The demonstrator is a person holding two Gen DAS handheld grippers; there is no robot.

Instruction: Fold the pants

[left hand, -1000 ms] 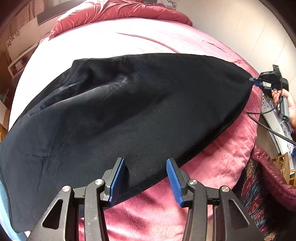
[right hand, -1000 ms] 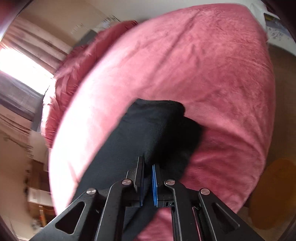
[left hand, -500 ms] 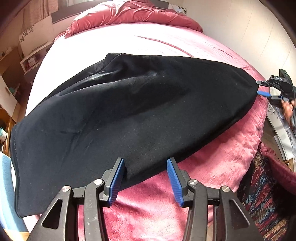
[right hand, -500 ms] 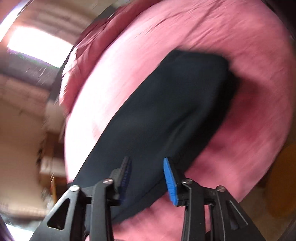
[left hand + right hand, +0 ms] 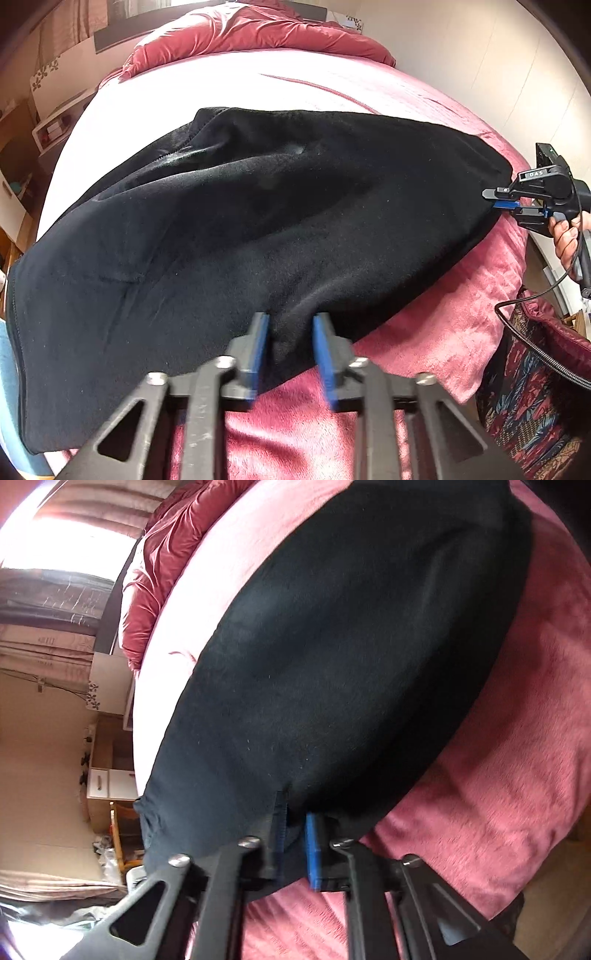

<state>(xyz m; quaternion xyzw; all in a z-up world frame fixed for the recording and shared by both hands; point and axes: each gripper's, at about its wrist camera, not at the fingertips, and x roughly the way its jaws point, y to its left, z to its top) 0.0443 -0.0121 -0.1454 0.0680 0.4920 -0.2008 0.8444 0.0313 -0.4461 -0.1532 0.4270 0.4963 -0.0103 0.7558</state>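
Observation:
The black pants [image 5: 258, 229] lie spread across the pink bed, and also fill the right wrist view [image 5: 351, 646]. My left gripper [image 5: 290, 339] has its blue pads around a pinched ridge of the pants' near edge, the jaws partly closed on the cloth. My right gripper [image 5: 293, 827] has its jaws narrowed on the pants' edge at the far right end; it also shows in the left wrist view [image 5: 498, 199], held by a hand, at the pants' right corner.
The pink blanket [image 5: 424, 332] covers the bed, with a crumpled red duvet [image 5: 258, 29] at the head. A patterned dark red cloth [image 5: 535, 387] and a black cable [image 5: 524, 332] hang at the bed's right side. Shelves and drawers [image 5: 107, 782] stand beside the bed.
My left gripper moved forward onto the pants' near edge and its jaws narrowed on the cloth. My right gripper let go, opened, then narrowed again on the pants' edge.

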